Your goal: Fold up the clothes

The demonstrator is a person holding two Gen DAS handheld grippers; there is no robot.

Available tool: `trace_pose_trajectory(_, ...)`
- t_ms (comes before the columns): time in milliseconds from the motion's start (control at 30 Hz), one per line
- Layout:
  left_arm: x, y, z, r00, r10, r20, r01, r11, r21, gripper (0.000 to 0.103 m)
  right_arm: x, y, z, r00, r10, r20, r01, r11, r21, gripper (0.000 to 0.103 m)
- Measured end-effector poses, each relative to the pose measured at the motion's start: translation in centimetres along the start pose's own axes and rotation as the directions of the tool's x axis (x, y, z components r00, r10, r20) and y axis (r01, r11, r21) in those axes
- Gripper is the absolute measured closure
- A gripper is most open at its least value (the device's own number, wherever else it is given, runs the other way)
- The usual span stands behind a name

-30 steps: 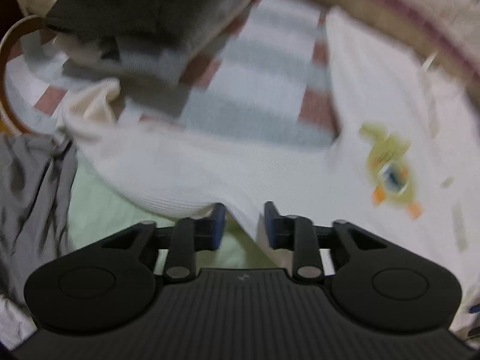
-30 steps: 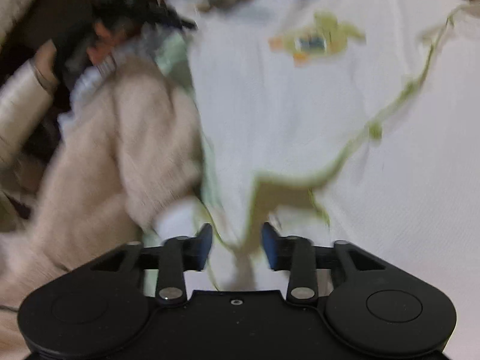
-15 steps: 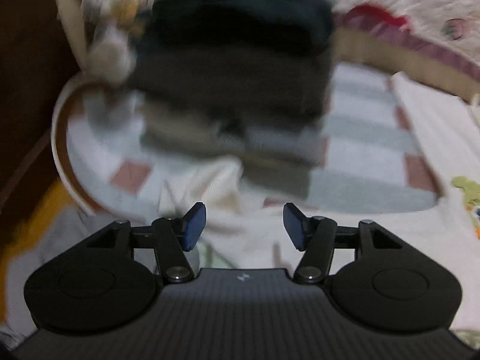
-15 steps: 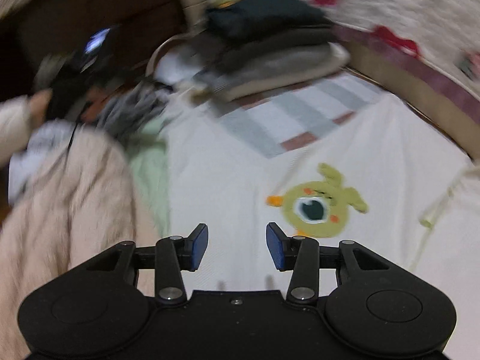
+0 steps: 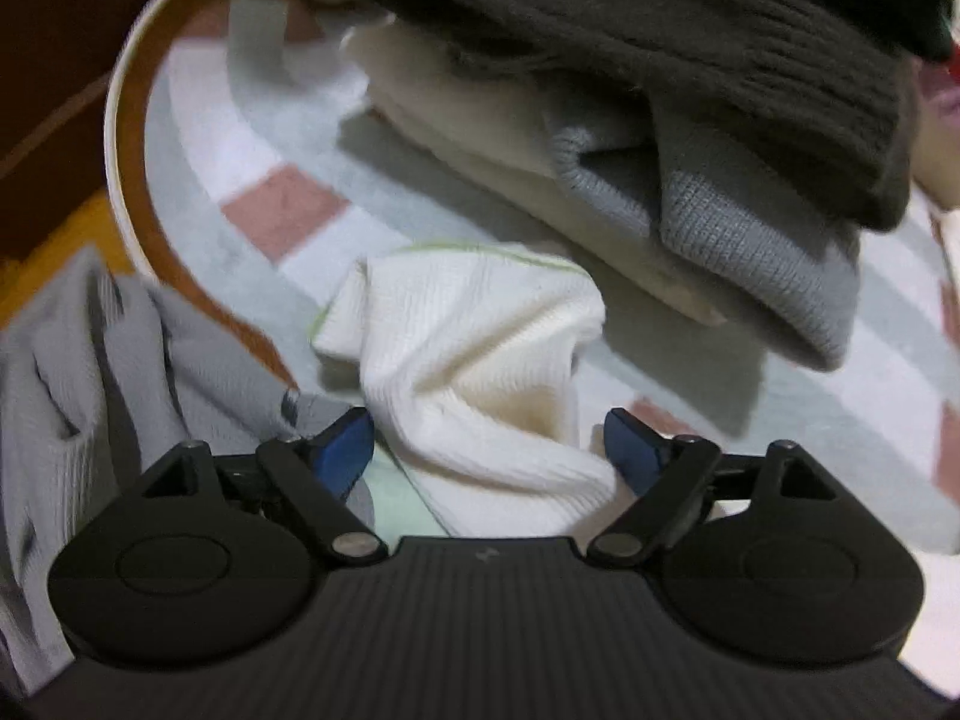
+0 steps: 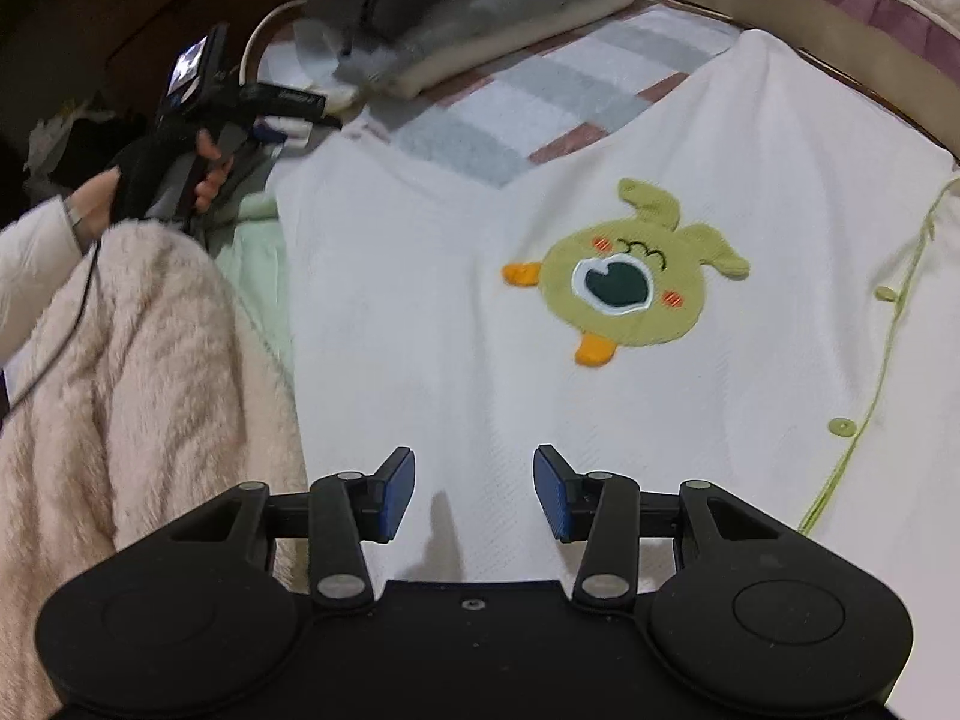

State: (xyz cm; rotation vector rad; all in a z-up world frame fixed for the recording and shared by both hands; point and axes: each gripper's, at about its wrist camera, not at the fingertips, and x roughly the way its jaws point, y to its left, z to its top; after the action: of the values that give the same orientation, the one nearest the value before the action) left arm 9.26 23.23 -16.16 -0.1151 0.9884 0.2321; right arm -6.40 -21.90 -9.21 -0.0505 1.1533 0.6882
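Observation:
A white knit cardigan (image 6: pixel 456 312) with a green monster patch (image 6: pixel 627 279) and green buttons lies spread flat on the bed. My right gripper (image 6: pixel 474 495) is open and empty just above its lower part. In the left wrist view the cardigan's crumpled white sleeve (image 5: pixel 474 348) lies between the wide-open blue pads of my left gripper (image 5: pixel 489 450), which is not closed on it. The left gripper also shows in the right wrist view (image 6: pixel 282 105), held in a hand at the cardigan's far left corner.
A stack of folded sweaters (image 5: pixel 690 120), grey, cream and dark, sits just beyond the sleeve on a checked blanket (image 5: pixel 288 204). A grey garment (image 5: pixel 90 360) lies at the left. A fluffy pink blanket (image 6: pixel 132 372) lies left of the cardigan. A curved wooden bed rim (image 5: pixel 138 180) runs behind.
Both grippers have let go of the cardigan and opened. The left one has moved left to the crumpled sleeve near the folded stack; the right one has pulled back over the flat cardigan.

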Motion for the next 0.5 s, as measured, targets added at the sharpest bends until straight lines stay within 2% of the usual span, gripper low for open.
trace_pose_trajectory(33,0.0,0.0,-0.1,1.0,0.008,0.005,-0.008,0.999,0.032,0.057,0.3,0.2,0.0,1.0,-0.011,-0.003,0.011,1.0,-0.018,0.054)
trace_pose_trajectory(67,-0.3,0.0,0.0,1.0,0.004,0.015,-0.004,0.999,0.043,0.091,0.4,0.4,0.0,1.0,-0.018,-0.003,0.018,0.999,-0.033,0.054)
trace_pose_trajectory(100,-0.9,0.0,0.0,1.0,0.003,0.03,-0.004,0.999,0.049,0.095,0.4,0.6,0.1,1.0,-0.015,0.003,0.015,0.999,-0.037,0.054)
trace_pose_trajectory(167,-2.6,0.3,0.3,0.996,0.019,0.084,-0.022,0.999,0.039,0.095,0.5,0.7,0.2,1.0,0.002,0.017,-0.001,0.999,-0.035,0.054)
trace_pose_trajectory(267,-5.6,0.6,0.3,0.983,0.051,0.178,-0.062,0.997,0.056,0.095,0.9,0.7,0.0,1.0,0.005,0.014,-0.005,0.999,-0.039,0.054)
trace_pose_trajectory(433,-6.5,2.9,0.8,0.989,-0.017,0.149,0.029,0.996,-0.084,0.095,2.5,0.9,-0.7,0.999,-0.003,-0.052,0.0,0.998,-0.059,0.054)
trace_pose_trajectory(500,-6.9,3.0,0.8,0.988,-0.03,0.153,0.046,0.994,-0.102,0.095,2.8,1.0,-1.0,0.998,-0.016,-0.062,0.011,0.997,-0.077,0.054)
